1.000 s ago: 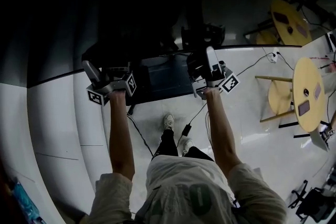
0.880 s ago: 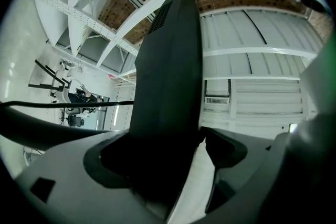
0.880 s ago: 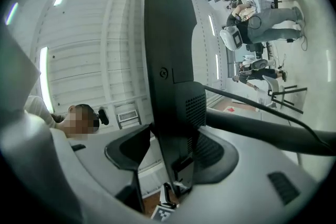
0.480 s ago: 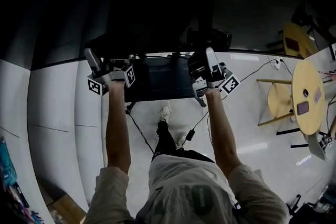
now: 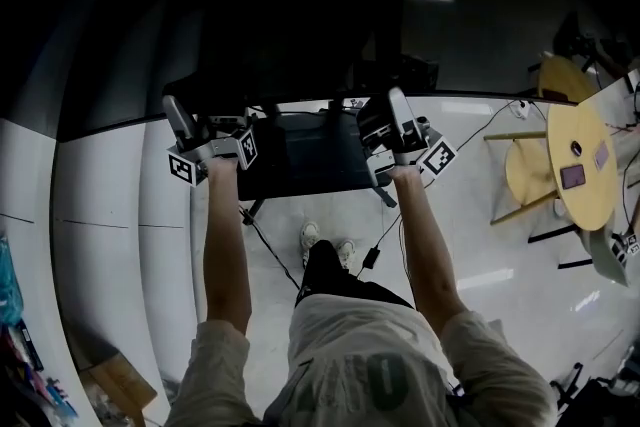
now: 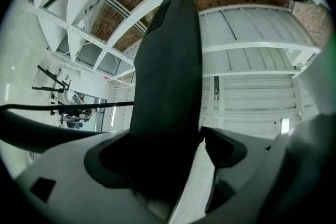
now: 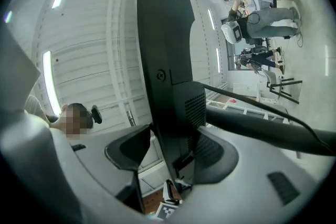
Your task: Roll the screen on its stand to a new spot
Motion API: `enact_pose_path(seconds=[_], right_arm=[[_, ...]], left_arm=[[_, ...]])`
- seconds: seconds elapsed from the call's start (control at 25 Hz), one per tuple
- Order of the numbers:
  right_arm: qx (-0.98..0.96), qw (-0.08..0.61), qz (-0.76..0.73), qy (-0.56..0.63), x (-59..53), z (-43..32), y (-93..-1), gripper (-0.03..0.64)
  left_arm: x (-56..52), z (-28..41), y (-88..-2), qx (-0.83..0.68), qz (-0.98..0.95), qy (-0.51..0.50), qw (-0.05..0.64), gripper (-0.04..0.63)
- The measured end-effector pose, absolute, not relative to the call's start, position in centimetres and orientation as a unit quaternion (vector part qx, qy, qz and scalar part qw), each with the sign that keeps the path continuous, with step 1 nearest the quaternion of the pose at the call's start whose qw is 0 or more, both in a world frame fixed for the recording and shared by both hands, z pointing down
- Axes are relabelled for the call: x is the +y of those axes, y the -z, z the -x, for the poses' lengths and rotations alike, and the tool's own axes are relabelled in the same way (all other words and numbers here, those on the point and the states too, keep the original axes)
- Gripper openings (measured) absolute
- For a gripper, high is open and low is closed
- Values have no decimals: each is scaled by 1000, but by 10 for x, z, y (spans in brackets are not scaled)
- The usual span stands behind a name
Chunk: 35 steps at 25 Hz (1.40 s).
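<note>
Both claws were clamped on the screen (image 6: pixel 168 60), which stood edge-on in each gripper view. The left gripper (image 6: pixel 165 141) had the dark panel filling the gap between its jaws, and the right gripper (image 7: pixel 176 139) pinched the opposite edge the same way. In the head view the screen was the dark mass at upper centre between the two outstretched arms, with the stand's base (image 5: pixel 300 165) just below it and the person's shoes (image 5: pixel 325 240) close behind. The step looked like the rolling itself. To do it well, the push probably needed to be even on both edges so that the stand tracked straight and did not swivel. It also needed to be gentle, since force applied high on a tall stand could tip it. The cable (image 5: pixel 270 250) trailing across the floor from the base toward the feet seemed the main hazard, both for the wheels and for the person's steps. The route should also keep the round yellow table (image 5: pixel 575 165) at the right of the frame well apart. Compared with a second earlier, the grip looked unchanged and both claws sat at the same places on the screen. The yellow table had slid upward in the frame, the shoes had come together from a stride, and a cardboard box (image 5: pixel 115 380) had appeared at lower left, so the whole group had evidently travelled.
</note>
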State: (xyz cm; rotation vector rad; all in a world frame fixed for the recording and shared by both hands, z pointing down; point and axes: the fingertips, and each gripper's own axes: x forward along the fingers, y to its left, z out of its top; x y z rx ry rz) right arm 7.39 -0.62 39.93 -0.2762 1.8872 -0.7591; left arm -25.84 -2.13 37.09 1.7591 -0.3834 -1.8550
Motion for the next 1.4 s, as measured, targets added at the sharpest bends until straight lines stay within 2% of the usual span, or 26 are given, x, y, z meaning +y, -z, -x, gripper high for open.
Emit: enact_pose_path(seconds=[1.0,1.4], right_arm=[[789,521,116,304,0,-74,-393,253],[813,478,90,322,1,-62,-396,252]], left_arm=[[-20,259,-371,-129,-651,692,283,448],[-21,272,-380,-141,-633,712,269,446]])
